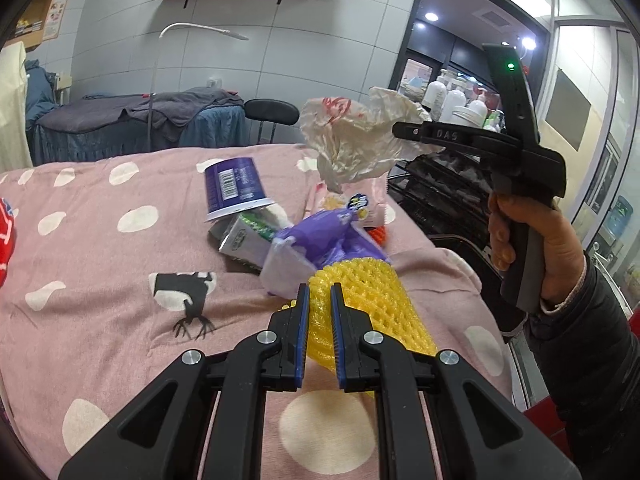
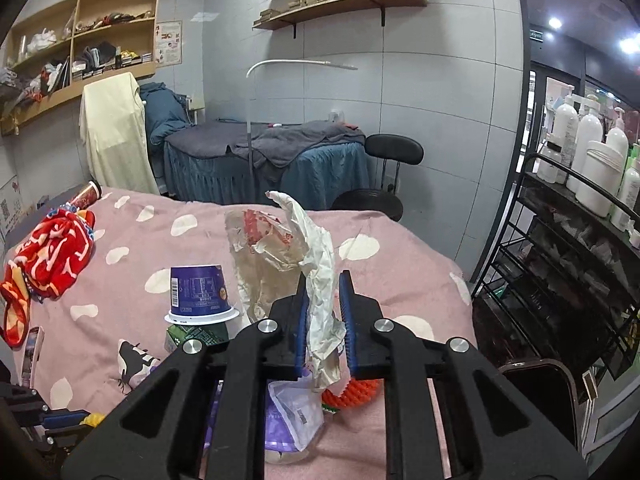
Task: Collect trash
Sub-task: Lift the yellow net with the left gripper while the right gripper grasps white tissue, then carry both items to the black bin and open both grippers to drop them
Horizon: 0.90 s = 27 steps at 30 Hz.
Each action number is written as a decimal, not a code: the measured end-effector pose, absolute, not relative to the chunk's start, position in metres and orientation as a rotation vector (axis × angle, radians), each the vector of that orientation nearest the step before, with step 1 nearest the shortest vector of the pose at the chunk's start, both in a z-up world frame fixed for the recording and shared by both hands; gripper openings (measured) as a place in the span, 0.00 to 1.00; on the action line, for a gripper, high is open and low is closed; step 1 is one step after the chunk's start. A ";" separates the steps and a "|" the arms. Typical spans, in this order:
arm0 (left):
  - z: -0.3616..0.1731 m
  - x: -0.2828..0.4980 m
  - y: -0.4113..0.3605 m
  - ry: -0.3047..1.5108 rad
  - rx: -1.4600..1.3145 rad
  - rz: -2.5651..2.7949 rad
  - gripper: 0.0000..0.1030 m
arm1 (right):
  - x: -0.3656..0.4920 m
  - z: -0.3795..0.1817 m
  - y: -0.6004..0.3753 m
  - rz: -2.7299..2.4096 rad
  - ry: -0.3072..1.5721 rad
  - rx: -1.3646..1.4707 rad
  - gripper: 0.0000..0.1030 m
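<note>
crumpled white plastic bag [image 2: 320, 280] hangs pinched in the right gripper [image 2: 323, 320], clear of the pink bedspread [image 1: 100, 264]; left gripper [image 1: 319, 332] clamps yellow foam netting [image 1: 368, 300], freeing both from the litter pile.

Both views are evenly, fairly brightly lit by ceiling spots [image 1: 432, 16] at upper right, which flare slightly. Shadows are soft. Fisheye distortion bends the walls and shelves, corners are vignetted black, and focus stays sharp.

The right gripper [image 2: 324, 300] pinches a crumpled white wrapper [image 2: 316, 264] above the pink bed [image 2: 400, 240], beside a purple cup [image 2: 200, 292].
</note>
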State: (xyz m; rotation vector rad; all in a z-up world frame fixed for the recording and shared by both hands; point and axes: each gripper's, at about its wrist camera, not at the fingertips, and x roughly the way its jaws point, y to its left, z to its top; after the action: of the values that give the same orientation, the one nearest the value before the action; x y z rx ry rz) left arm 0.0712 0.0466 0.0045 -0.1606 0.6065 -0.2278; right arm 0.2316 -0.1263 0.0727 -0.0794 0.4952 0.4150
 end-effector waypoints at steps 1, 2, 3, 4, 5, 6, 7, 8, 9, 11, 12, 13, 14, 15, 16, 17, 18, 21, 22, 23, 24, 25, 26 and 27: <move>0.007 0.072 0.043 0.601 -0.152 -0.237 0.11 | 0.228 0.077 -0.135 0.410 0.487 -0.066 0.15; 0.008 0.072 0.039 0.599 -0.148 -0.246 0.11 | 0.223 0.082 -0.144 0.402 0.479 -0.054 0.15; 0.010 0.073 0.035 0.597 -0.145 -0.262 0.11 | 0.219 0.084 -0.151 0.393 0.473 -0.048 0.15; 0.012 0.075 0.031 0.597 -0.144 -0.278 0.11 | 0.215 0.088 -0.161 0.378 0.465 -0.042 0.15; 0.013 0.077 0.027 0.598 -0.145 -0.295 0.11 | 0.212 0.091 -0.171 0.362 0.461 -0.035 0.15; 0.014 0.079 0.021 0.599 -0.143 -0.312 0.11 | 0.210 0.093 -0.180 0.347 0.459 -0.027 0.15; 0.014 0.080 0.016 0.600 -0.140 -0.326 0.11 | 0.206 0.095 -0.192 0.325 0.455 -0.016 0.15; 0.015 0.082 0.010 0.600 -0.133 -0.342 0.11 | 0.203 0.096 -0.203 0.305 0.452 -0.010 0.15; 0.016 0.083 0.004 0.600 -0.126 -0.355 0.11 | 0.201 0.096 -0.213 0.284 0.451 -0.006 0.15; 0.016 0.086 -0.008 0.603 -0.114 -0.385 0.11 | 0.196 0.093 -0.236 0.228 0.454 -0.007 0.15; 0.016 0.088 -0.015 0.607 -0.108 -0.404 0.11 | 0.194 0.091 -0.245 0.202 0.457 -0.008 0.15; 0.015 0.091 -0.021 0.610 -0.101 -0.420 0.11 | 0.193 0.088 -0.258 0.166 0.465 -0.013 0.15; 0.015 0.093 -0.026 0.613 -0.095 -0.431 0.11 | 0.192 0.083 -0.269 0.131 0.473 -0.017 0.15; 0.015 0.095 -0.033 0.615 -0.085 -0.443 0.11 | 0.191 0.078 -0.281 0.094 0.483 -0.020 0.15; 0.015 0.098 -0.039 0.617 -0.075 -0.457 0.11 | 0.191 0.073 -0.290 0.062 0.493 -0.024 0.15; 0.015 0.101 -0.046 0.618 -0.065 -0.470 0.11 | 0.192 0.065 -0.301 0.022 0.512 -0.033 0.15; 0.014 0.102 -0.052 0.620 -0.056 -0.479 0.11 | 0.194 0.057 -0.310 -0.015 0.534 -0.045 0.15; 0.015 0.108 -0.071 0.622 -0.030 -0.510 0.11 | 0.202 0.029 -0.328 -0.094 0.599 -0.079 0.15; 0.015 0.110 -0.077 0.625 -0.026 -0.522 0.11 | 0.207 0.017 -0.335 -0.113 0.632 -0.089 0.15; 0.015 0.111 -0.083 0.628 -0.023 -0.531 0.11 | 0.210 0.005 -0.341 -0.127 0.658 -0.094 0.15; 0.014 0.113 -0.088 0.632 -0.018 -0.540 0.11 | 0.212 -0.004 -0.345 -0.135 0.677 -0.095 0.15; 0.014 0.115 -0.093 0.634 -0.011 -0.547 0.11 | 0.216 -0.016 -0.352 -0.144 0.705 -0.097 0.15; 0.013 0.117 -0.098 0.636 0.000 -0.554 0.11 | 0.220 -0.026 -0.355 -0.151 0.730 -0.099 0.15; 0.012 0.118 -0.102 0.639 0.007 -0.560 0.11 | 0.225 -0.036 -0.359 -0.155 0.757 -0.094 0.15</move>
State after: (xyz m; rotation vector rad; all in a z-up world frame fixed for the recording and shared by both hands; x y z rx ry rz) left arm 0.1176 -0.1024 0.0116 0.0066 0.6392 -0.5600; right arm 0.2246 -0.3592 -0.0359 -0.0936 0.7567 -0.1547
